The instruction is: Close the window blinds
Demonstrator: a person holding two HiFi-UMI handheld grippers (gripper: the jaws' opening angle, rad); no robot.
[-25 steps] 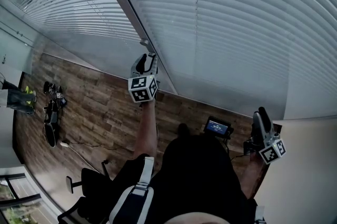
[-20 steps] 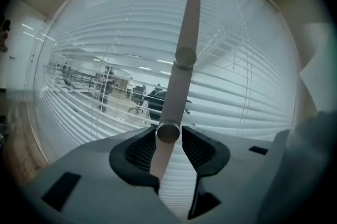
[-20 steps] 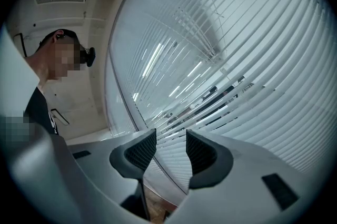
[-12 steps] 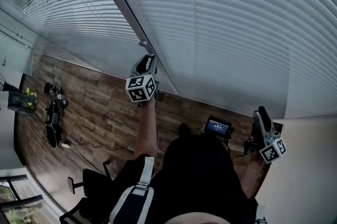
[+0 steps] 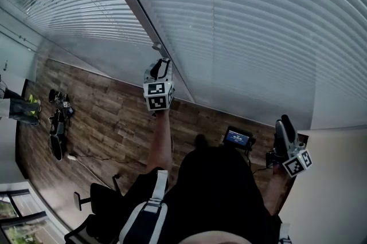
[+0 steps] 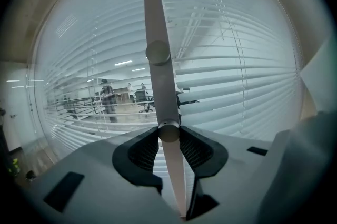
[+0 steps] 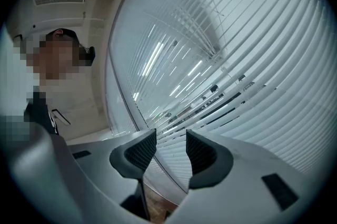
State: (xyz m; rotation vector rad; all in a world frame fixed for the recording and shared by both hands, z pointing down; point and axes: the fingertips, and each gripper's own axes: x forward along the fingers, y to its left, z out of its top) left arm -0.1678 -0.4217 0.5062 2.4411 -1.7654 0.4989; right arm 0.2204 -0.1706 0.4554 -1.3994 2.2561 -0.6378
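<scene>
My left tongs (image 6: 169,136) have just been closing and clench the blind wand (image 6: 152,18); my right tongs (image 7: 170,140) stand released, empty.

Blind slats (image 5: 258,36): smooth, satin white. Tilt wand (image 6: 157,81): smooth pale plastic. Floor (image 5: 109,117): matt wood-grain planks. Left gripper (image 6: 169,137): matt grey plastic, black ribbed pads (image 6: 143,150)

The blinds (image 5: 258,25) are white, the plank floor (image 5: 114,122) brown, the marker cube (image 5: 156,95) black-and-white, the wand (image 6: 158,33) pale grey.
</scene>
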